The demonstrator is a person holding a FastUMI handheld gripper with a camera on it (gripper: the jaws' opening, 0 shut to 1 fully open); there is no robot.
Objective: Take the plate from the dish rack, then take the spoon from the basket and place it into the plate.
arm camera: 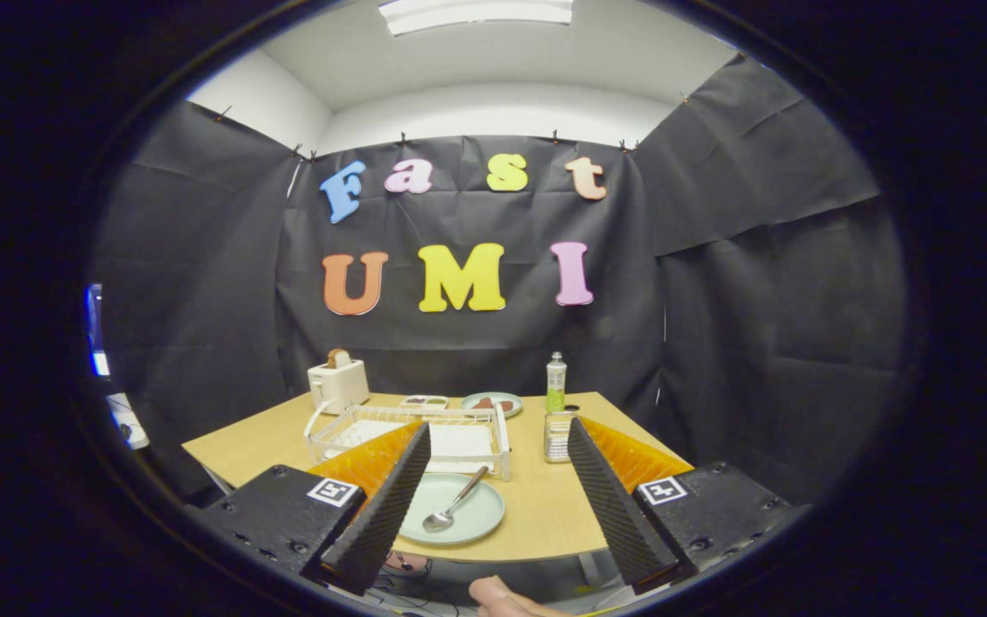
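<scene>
A pale green plate (pixel 469 516) lies flat on the wooden table (pixel 545 506), near its front edge. A metal spoon (pixel 456 504) rests in the plate, bowl toward me and handle pointing back at the rack. Just behind the plate stands the white dish rack (pixel 425 433). A small metal mesh basket (pixel 557 435) stands to the right of the rack. My gripper (pixel 498 506) is held back above the table's front edge, open, with nothing between its fingers. The left finger (pixel 391 497) overlaps the plate's left rim in the image.
At the back of the table stand a white toaster (pixel 338 382) with bread in it, a small tray (pixel 424 401), a plate with food (pixel 492 403) and a green bottle (pixel 555 382). A person's hand (pixel 502 597) shows below the table edge.
</scene>
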